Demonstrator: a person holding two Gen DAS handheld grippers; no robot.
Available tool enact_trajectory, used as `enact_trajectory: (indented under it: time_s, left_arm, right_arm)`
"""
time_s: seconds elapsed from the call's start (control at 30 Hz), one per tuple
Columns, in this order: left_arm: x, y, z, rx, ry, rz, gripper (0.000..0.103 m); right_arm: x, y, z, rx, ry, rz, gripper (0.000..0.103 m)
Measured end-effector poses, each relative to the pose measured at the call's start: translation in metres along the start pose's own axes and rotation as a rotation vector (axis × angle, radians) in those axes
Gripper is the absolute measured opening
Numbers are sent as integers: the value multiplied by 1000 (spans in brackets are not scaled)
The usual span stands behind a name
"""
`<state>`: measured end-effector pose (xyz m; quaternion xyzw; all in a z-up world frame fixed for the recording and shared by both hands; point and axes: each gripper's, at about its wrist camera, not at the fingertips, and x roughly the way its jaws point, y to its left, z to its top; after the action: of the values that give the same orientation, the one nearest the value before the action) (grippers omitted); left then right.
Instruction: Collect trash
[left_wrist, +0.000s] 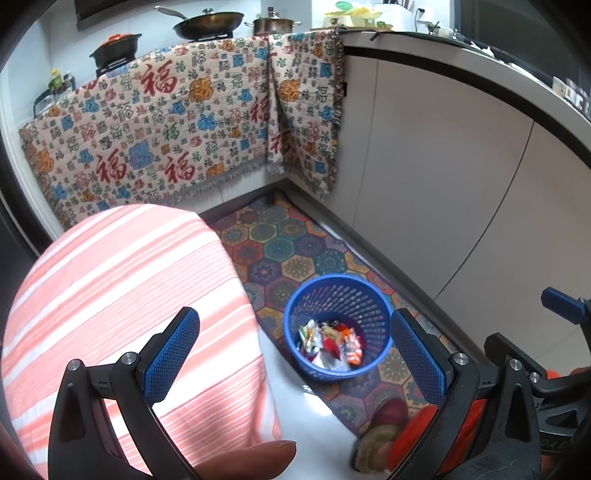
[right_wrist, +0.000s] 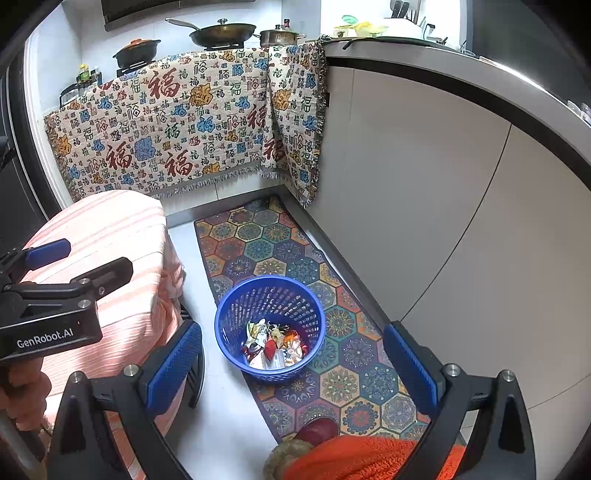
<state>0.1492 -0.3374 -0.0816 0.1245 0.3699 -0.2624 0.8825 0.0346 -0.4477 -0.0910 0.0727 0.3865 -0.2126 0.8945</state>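
Left gripper (left_wrist: 295, 354): your fingers spread, empty.
Right gripper (right_wrist: 291, 362): spread, empty.
Risk: dip carelessly and you could tip the blue basket (right_wrist: 225, 314), spilling wrappers (right_wrist: 273, 347).

Bright, even daylight poured from the window at one o'clock, bleaching the pink-and-white striped cloth-covered stool (left_wrist: 129, 314) at nine. Fisheye bending curved the grey countertop edge (right_wrist: 461, 85); corners went black. A blurred fingertip (left_wrist: 251, 458) smeared at six.
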Motion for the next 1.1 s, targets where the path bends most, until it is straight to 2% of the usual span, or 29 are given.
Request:
enact_trajectory:
  time_s: [0.9, 1.1]
  left_arm:
    - [6, -1, -1, 12, 18, -13, 103]
    - [7, 0, 0, -4, -8, -25, 102]
  right_arm:
    - [7, -3, 0, 14, 17, -27, 100]
    - [11, -5, -1, 21, 26, -39, 100]
